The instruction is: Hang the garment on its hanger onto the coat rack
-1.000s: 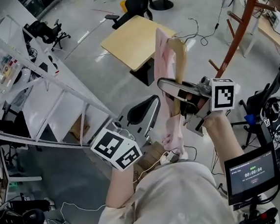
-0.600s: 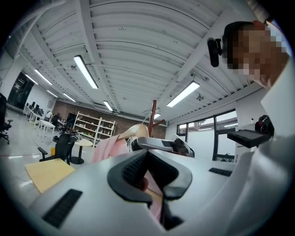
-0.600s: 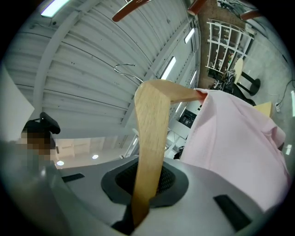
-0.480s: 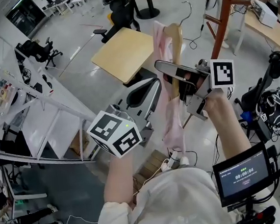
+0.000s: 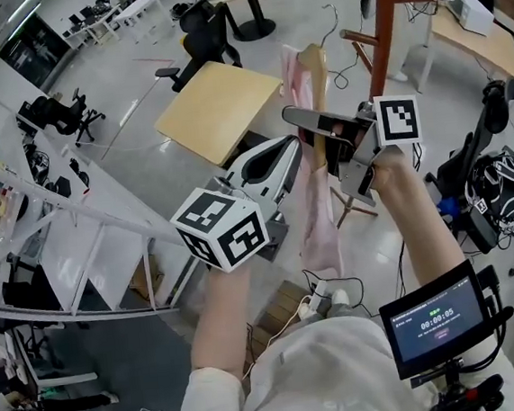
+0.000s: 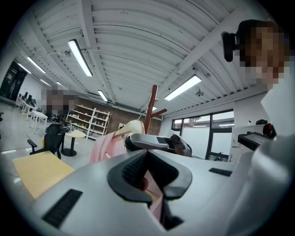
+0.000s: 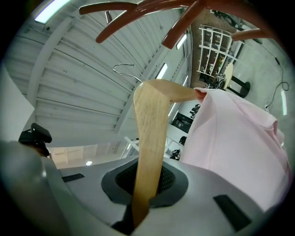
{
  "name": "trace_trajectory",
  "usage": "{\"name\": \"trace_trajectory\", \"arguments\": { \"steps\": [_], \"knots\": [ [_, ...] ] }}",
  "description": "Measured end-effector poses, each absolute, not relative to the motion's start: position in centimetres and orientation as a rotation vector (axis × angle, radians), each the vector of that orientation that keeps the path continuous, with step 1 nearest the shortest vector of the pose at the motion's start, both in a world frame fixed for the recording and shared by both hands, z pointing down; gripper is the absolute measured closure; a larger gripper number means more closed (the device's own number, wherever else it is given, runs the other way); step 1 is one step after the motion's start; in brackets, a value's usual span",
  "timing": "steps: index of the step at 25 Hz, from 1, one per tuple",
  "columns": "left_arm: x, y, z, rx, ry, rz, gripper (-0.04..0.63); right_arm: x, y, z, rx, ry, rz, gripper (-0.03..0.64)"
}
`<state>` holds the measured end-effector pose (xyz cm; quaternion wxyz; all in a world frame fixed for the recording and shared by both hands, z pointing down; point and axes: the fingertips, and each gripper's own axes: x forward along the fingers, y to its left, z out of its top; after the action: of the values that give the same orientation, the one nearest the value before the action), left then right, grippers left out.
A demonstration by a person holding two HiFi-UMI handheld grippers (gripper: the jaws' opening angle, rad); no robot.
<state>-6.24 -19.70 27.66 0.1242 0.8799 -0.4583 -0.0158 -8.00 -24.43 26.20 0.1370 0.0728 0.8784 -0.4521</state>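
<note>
A pink garment (image 5: 317, 221) hangs from a wooden hanger (image 5: 316, 68) whose wire hook (image 5: 334, 16) points up. My right gripper (image 5: 318, 135) is shut on the hanger's arm (image 7: 150, 124), holding it raised in front of me. The red-brown coat rack (image 5: 383, 34) stands just right of the hook, and its pegs (image 7: 152, 9) spread above the hook (image 7: 126, 71). My left gripper (image 5: 290, 152) reaches in from the left against the garment's edge. Its jaws look shut with pink fabric (image 6: 154, 205) between them, and the rack (image 6: 150, 108) rises behind.
A light wooden table (image 5: 216, 105) stands on the floor below the garment. White shelving frames (image 5: 86, 216) run along the left. A long desk (image 5: 467, 35) and bags (image 5: 499, 186) sit at the right. A small timer screen (image 5: 435, 318) is by my right elbow.
Both grippers have risen with the hanger and garment. The coat rack's pole now stands closer to the hook. My left gripper has come up against the garment.
</note>
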Motion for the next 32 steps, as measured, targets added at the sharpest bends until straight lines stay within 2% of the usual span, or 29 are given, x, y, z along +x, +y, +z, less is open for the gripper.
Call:
{"name": "trace_trajectory", "arguments": {
  "steps": [9, 32],
  "knots": [
    [-2.4, -22.0, 30.4, 2.549, -1.269, 0.032, 0.589, -5.6, -27.7, 29.4, 0.12, 2.535, -1.346, 0.594],
    [-1.3, -24.0, 34.4, 2.475, -1.236, 0.074, 0.589, -4.3, -30.7, 34.4, 0.022, 2.521, -1.442, 0.595]
  ]
}}
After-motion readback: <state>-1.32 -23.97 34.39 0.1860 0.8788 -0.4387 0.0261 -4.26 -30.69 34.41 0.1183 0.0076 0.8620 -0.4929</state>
